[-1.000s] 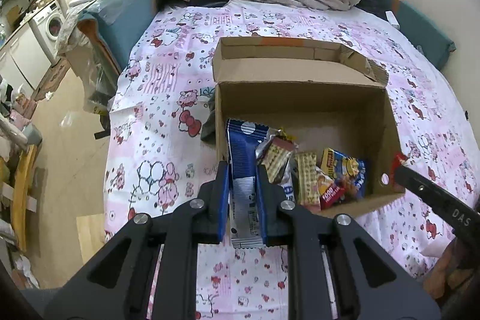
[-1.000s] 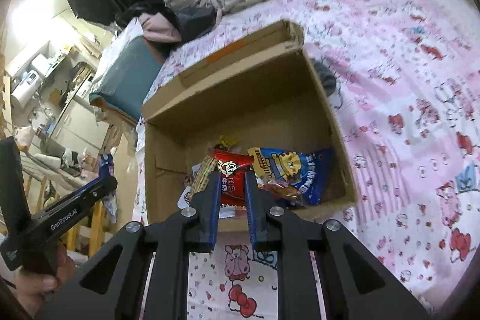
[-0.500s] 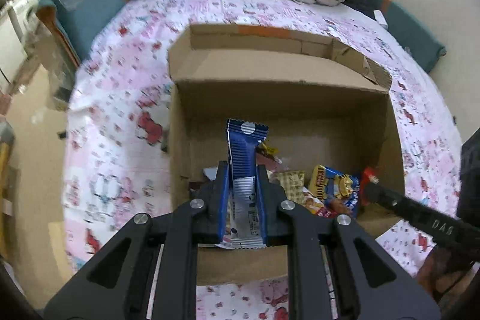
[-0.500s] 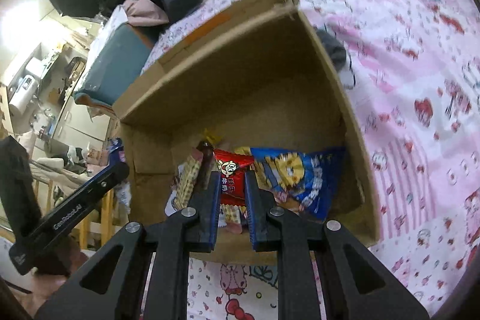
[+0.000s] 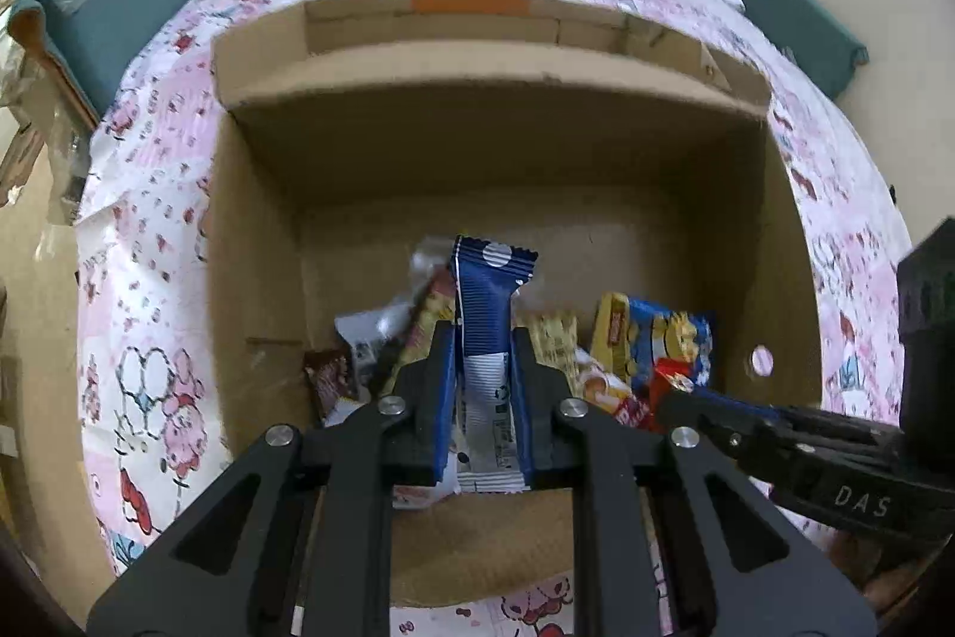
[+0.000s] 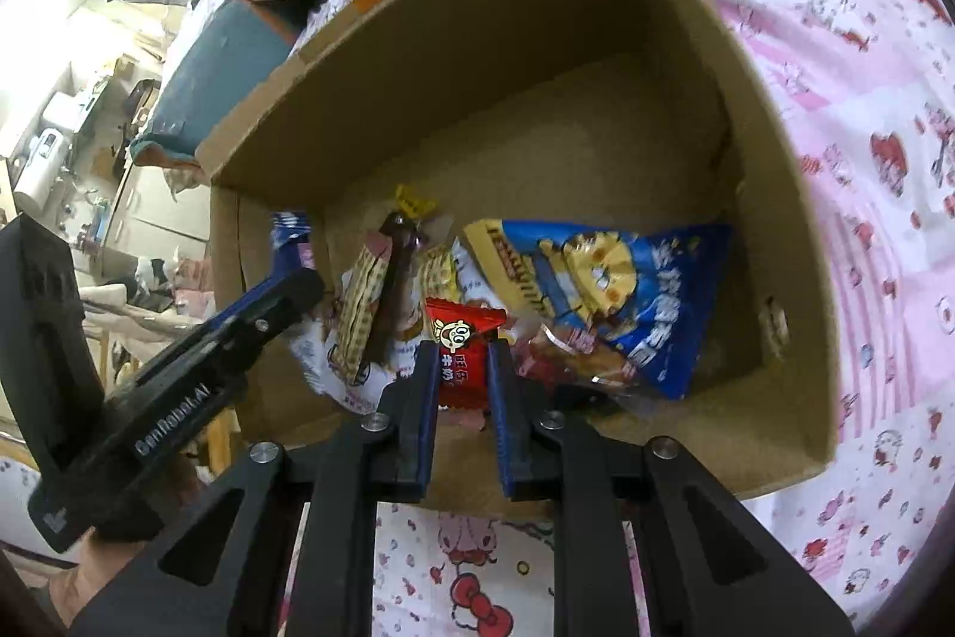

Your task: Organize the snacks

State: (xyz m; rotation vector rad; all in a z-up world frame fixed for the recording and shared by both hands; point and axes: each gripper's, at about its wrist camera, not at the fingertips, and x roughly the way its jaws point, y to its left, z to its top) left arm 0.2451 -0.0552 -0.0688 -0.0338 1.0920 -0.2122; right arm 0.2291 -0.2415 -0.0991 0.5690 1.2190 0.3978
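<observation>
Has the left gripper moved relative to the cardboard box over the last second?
Yes. The left gripper, shut on the blue wrapper, has moved forward over the cardboard box; the box rim now looms larger.

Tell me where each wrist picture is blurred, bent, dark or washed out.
Left wrist view: fisheye bows the cardboard box rim, bedsheet smeared, blue snack packet in the left gripper fairly sharp. Right wrist view: room at far left washed out, box interior shadowed, red snack packet in the right gripper sharp, corners black.

Left tool [image 5: 482, 338] grips a blue wrapper [image 5: 486, 302] over the cardboard box [image 5: 495, 147].
</observation>
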